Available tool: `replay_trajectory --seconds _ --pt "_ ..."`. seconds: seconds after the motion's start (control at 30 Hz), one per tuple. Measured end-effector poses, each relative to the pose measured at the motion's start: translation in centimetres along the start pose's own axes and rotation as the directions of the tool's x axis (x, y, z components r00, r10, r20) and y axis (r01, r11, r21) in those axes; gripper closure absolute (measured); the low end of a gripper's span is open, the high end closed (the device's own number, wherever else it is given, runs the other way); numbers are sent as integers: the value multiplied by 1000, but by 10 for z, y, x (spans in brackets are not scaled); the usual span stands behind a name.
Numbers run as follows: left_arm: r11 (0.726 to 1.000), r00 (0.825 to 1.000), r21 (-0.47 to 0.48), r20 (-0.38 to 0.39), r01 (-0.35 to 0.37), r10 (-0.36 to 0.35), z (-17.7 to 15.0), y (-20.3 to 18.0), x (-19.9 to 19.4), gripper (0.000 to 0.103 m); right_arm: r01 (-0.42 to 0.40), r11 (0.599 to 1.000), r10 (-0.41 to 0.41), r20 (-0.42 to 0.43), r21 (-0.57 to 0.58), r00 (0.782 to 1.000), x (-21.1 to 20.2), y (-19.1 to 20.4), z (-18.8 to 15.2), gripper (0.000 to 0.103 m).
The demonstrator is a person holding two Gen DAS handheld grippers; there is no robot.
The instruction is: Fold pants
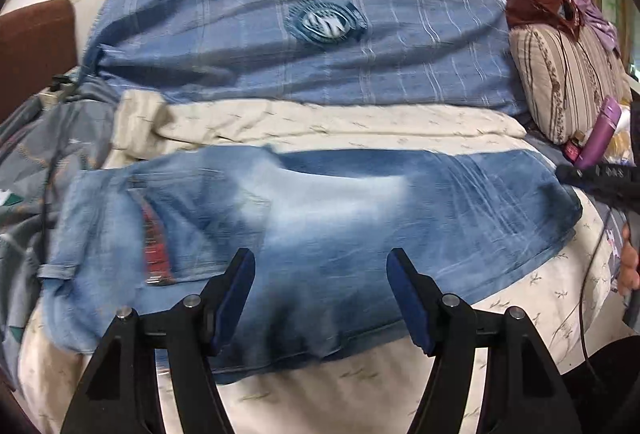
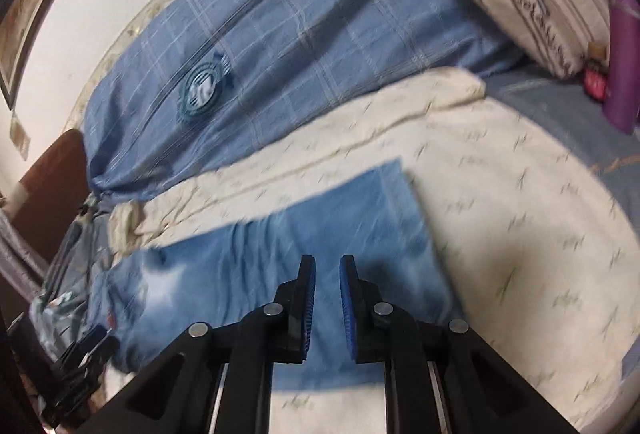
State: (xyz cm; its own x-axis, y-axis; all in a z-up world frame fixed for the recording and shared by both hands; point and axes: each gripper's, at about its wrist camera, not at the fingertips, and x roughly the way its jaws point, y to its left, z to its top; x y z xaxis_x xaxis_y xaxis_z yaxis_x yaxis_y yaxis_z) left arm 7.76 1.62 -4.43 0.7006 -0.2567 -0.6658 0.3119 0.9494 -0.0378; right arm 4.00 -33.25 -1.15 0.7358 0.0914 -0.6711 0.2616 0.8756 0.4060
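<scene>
Faded blue jeans (image 1: 320,218) lie stretched across the cream bed sheet, waist and a red plaid lining at the left, leg hems at the right. My left gripper (image 1: 320,274) hovers open over the middle of the jeans, nothing between its blue pads. In the right wrist view the jeans (image 2: 328,209) end in a straight hem edge. My right gripper (image 2: 327,266) is above the leg end, its pads nearly together with only a thin gap and no cloth in them. The right gripper's black body (image 1: 600,177) shows at the left view's right edge.
A blue plaid quilt (image 1: 300,13) is bunched behind the jeans. A striped pillow (image 1: 560,73) and a purple bottle (image 1: 600,133) sit at the far right. Grey patterned bedding (image 1: 40,153) lies at the left. Cream sheet (image 1: 360,386) shows in front.
</scene>
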Motion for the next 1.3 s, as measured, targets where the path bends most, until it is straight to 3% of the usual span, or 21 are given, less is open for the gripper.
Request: replay_trajectory --seconds 0.23,0.33,0.4,0.5,0.6,0.67,0.73,0.8,0.83,0.87,0.93,0.97,1.0,1.03,1.07,1.17,1.3 --pt "999 986 -11 -161 51 -52 1 -24 42 34 8 993 0 -65 118 998 41 -29 20 88" --pt "997 973 -38 -217 70 -77 -5 -15 47 34 58 985 -30 -173 164 985 64 -45 13 88" --pt "995 971 -62 -218 82 -94 -7 -4 43 34 47 983 -18 -159 178 987 59 -46 14 88" --pt "996 986 -82 -157 39 -51 -5 15 27 34 47 985 -24 -136 164 990 51 -35 14 85" --pt "993 995 -121 -100 -8 -4 -2 33 13 34 -96 990 108 -122 102 987 48 -1 19 85" --pt "988 995 -145 -88 -59 46 -2 48 7 34 -212 976 215 -90 44 972 45 32 22 85" --pt "981 994 -177 -93 -77 61 -3 59 5 34 -346 938 346 -35 1 938 36 61 23 85" --pt "975 985 -175 -122 -139 119 -5 66 9 34 -414 907 418 52 -77 907 23 89 22 65" --pt "970 975 -155 -147 -190 167 -8 69 11 34 -427 896 438 91 -122 894 19 106 19 17" --pt "966 967 -139 -169 -217 192 -11 71 14 34 -422 897 436 108 -135 893 20 113 17 0" --pt "968 961 -111 -188 -224 201 -14 71 17 34 -375 915 396 150 -151 906 33 130 15 0" --pt "968 957 -77 -186 -239 222 -15 67 18 34 -330 931 347 99 -156 933 48 142 17 0" --pt "967 953 -44 -186 -252 240 -15 63 20 34 -304 938 307 -4 -165 952 70 154 19 0" --pt "966 950 -21 -187 -258 249 -16 60 20 33 -285 941 270 -104 -184 957 93 167 19 4" --pt "968 951 -21 -191 -251 242 -16 60 21 33 -252 942 222 -151 -221 963 109 177 19 12" --pt "973 957 -67 -209 -220 202 -15 69 22 32 -206 910 132 -219 -360 967 143 206 18 24" --pt "976 961 -92 -216 -196 173 -14 73 21 32 -212 835 69 -285 -507 956 168 237 12 29"
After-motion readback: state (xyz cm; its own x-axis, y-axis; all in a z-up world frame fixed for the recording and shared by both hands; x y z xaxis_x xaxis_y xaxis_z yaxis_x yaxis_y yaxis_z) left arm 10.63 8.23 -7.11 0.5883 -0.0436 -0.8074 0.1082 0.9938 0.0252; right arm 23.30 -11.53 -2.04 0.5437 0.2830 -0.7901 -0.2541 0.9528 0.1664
